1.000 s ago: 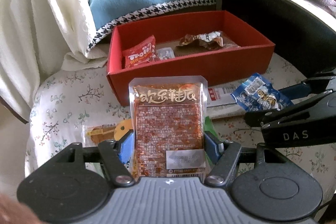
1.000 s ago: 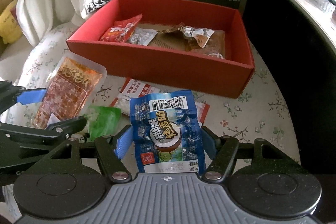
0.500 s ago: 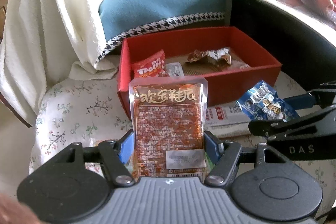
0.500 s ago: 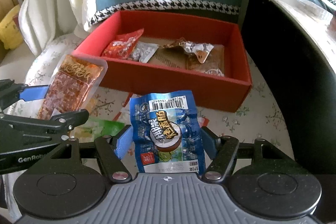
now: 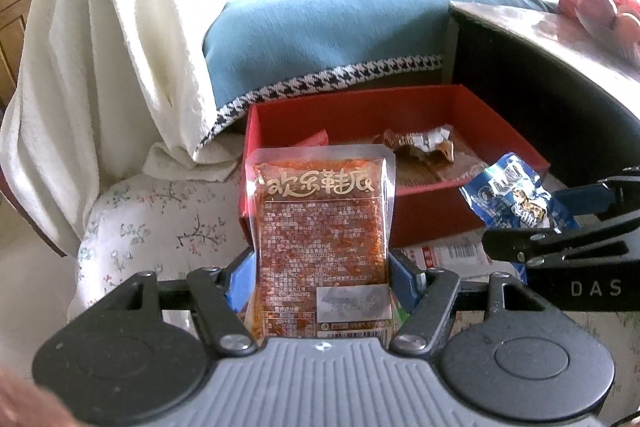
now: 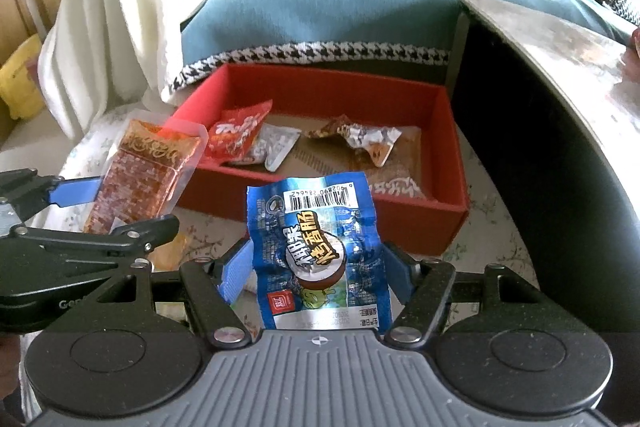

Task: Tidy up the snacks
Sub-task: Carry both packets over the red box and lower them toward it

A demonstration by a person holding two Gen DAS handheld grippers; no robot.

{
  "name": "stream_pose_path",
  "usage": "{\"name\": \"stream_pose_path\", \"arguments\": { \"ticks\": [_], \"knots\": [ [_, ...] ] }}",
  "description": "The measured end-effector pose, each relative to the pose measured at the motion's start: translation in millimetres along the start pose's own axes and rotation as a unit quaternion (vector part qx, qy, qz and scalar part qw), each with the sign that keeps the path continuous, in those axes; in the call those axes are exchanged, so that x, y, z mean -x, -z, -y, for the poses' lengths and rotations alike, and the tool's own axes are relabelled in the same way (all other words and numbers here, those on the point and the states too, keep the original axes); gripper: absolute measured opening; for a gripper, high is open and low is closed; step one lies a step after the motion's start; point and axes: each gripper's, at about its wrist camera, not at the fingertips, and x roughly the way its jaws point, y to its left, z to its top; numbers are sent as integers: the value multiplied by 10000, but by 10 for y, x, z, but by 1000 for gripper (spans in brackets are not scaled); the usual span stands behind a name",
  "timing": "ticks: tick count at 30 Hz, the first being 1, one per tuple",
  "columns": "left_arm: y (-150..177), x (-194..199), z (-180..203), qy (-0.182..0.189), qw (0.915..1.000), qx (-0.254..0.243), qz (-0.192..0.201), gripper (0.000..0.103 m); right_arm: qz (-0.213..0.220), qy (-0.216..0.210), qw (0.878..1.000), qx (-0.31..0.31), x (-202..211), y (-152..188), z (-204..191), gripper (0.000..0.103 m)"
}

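The left gripper (image 5: 322, 279) clamps an upright clear pouch of red spicy snack (image 5: 322, 227), the right gripper (image 6: 318, 275) a crinkled blue foil packet (image 6: 318, 251), both short of the open red cardboard box (image 6: 320, 205) straight ahead.

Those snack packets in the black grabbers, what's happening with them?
A person is tidying snacks with two grabbers. The left gripper holds an orange packet, and the right gripper holds a blue packet. Both are held up in front of the red box, not in it yet. The box already has a red packet and some other wrapped snacks inside.
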Motion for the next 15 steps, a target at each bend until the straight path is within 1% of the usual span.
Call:
{"name": "stream_pose_path", "arguments": {
  "ticks": [12, 15],
  "knots": [
    [-227, -12, -40, -34, 9993, 172, 338, 61, 398, 98, 9992, -31, 9, -126, -2, 75],
    [-278, -44, -43, -45, 9991, 195, 371, 61, 489, 105, 9987, -44, 5, -172, 0, 75]
  ]
}}
